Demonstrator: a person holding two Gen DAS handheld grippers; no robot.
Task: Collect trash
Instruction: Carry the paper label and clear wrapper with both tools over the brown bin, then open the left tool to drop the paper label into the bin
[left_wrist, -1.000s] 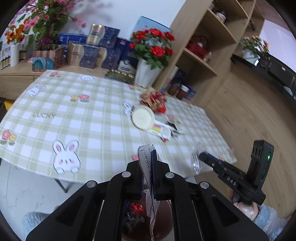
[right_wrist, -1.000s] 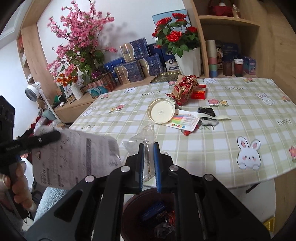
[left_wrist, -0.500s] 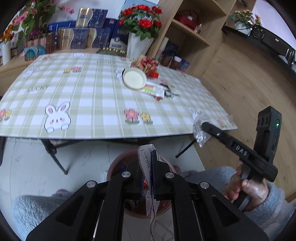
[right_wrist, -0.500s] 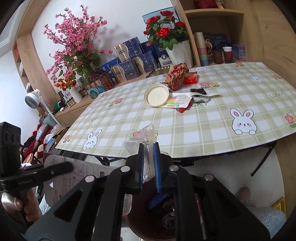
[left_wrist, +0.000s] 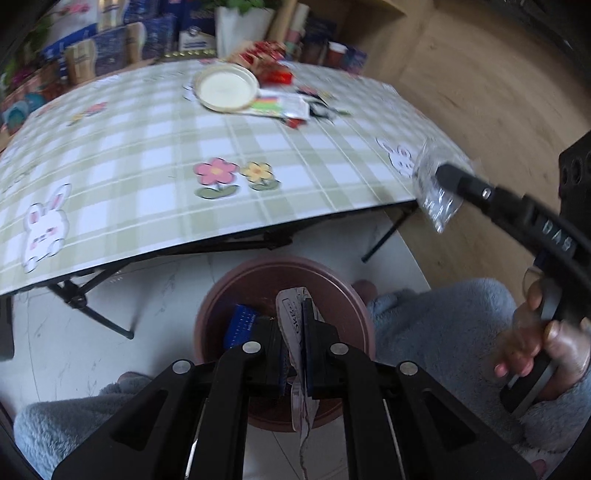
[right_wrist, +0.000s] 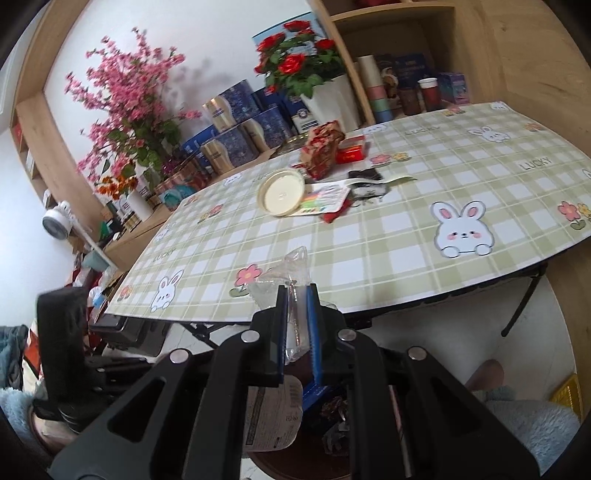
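Observation:
My left gripper (left_wrist: 297, 314) is shut on a flat white printed wrapper (left_wrist: 291, 321) that hangs right over the round brown trash bin (left_wrist: 258, 273) on the floor. A blue box (left_wrist: 240, 325) lies inside the bin. My right gripper (right_wrist: 297, 302) is shut on a crumpled clear plastic bag (right_wrist: 284, 273), held beside the table's near edge; in the left wrist view that clear plastic bag (left_wrist: 432, 199) sits at the right gripper's tip. Below the right gripper the white wrapper (right_wrist: 273, 417) and the bin (right_wrist: 280, 465) show. More trash lies on the table: a cream lid (right_wrist: 281, 191), a colourful packet (right_wrist: 325, 195), a red wrapper (right_wrist: 321, 149).
The checked tablecloth table (left_wrist: 147, 155) stands behind the bin on black folding legs (left_wrist: 92, 314). Flower pots, blue boxes and wooden shelves (right_wrist: 402, 48) line the far side. A person's fuzzy blue sleeves (left_wrist: 443, 325) flank the bin, and a hand (left_wrist: 543, 350) holds the right gripper.
Both grippers have come back off the table and dropped toward the floor. The left one now points steeply down over the bin with the wrapper; the right one follows with the plastic bag.

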